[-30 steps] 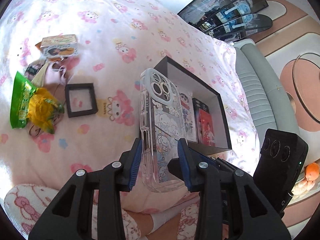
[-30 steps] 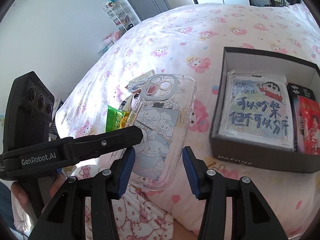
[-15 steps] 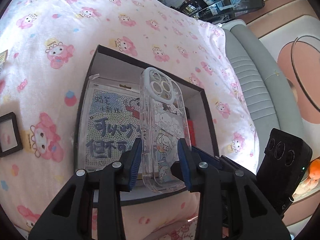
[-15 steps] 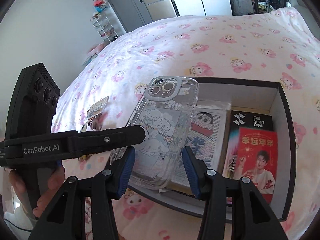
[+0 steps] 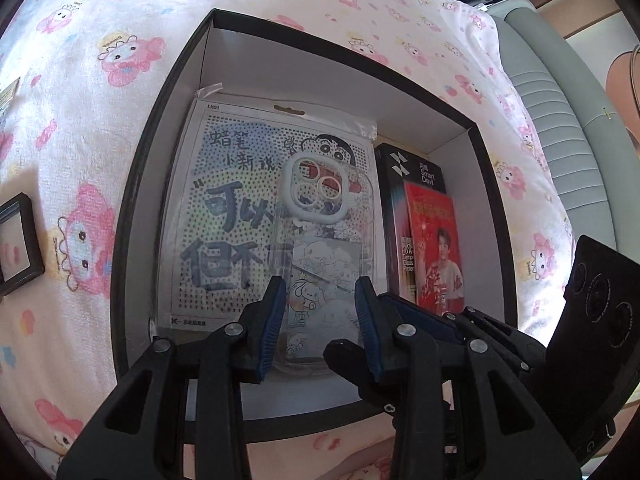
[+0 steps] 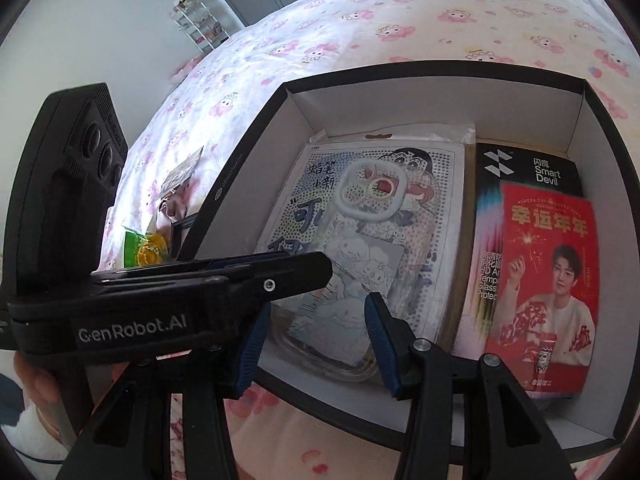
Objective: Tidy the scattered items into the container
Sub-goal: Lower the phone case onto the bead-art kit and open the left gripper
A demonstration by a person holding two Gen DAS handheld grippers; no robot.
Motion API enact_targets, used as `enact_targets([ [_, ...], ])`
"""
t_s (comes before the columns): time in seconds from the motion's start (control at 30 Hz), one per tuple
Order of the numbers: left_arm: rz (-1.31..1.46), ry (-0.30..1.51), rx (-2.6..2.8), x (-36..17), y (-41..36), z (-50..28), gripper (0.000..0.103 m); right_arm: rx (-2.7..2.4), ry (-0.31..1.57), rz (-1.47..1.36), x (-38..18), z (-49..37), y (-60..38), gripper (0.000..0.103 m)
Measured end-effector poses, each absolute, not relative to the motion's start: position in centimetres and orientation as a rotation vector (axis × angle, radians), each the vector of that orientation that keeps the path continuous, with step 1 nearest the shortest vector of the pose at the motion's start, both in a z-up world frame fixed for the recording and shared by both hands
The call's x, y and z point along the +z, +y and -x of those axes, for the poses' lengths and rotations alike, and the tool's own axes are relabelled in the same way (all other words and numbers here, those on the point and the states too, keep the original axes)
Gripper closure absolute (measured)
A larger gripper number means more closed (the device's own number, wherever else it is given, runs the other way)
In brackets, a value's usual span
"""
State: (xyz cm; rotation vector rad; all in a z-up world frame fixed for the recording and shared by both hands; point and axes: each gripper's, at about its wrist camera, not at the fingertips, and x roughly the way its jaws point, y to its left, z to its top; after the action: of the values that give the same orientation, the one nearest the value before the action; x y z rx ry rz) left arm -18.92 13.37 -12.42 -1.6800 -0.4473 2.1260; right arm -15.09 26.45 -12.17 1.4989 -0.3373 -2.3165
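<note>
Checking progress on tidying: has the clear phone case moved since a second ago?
Yes. The phone case moved from above the bedspread to over the black box.

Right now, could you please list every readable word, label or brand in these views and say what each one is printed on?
"GenRobot.AI": side of the left gripper, seen in the right wrist view.
"Smart Devil": black screen-protector box.
"幸运年年": red card on that box.
"蜡笔小新": cartoon bead-board pack, with "LX01" at its top corner.
Blurred or cut off: the box's side text, and the small print on the black storage box wall.
</note>
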Motion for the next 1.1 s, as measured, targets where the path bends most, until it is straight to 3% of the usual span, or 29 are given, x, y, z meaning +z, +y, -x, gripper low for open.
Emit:
enact_targets([
  [0.3, 1.733, -0.350, 2.178, -12.2, 13.1, 19.3, 0.069, -2.441, -0.370, -1.565, -12.1, 15.3, 29.1, 0.058],
  [0.47, 1.756, -0.200, 2.200, -12.0, 14.5, 20.0, 0.069, -2.606, -0.370, -1.608, -11.8, 15.7, 31.8, 0.058],
  [0.67, 1.755, -0.045, 2.136, -12.2, 18.3, 20.8, 0.066, -2.616, -0.564, -1.597, -11.8, 15.6, 35.4, 0.058],
  [1.1, 1.814, 0.261, 2.165, -13.0, 22.0, 19.9, 0.060, -2.618, -0.524, -1.659, -12.3, 15.9, 35.0, 0.058],
])
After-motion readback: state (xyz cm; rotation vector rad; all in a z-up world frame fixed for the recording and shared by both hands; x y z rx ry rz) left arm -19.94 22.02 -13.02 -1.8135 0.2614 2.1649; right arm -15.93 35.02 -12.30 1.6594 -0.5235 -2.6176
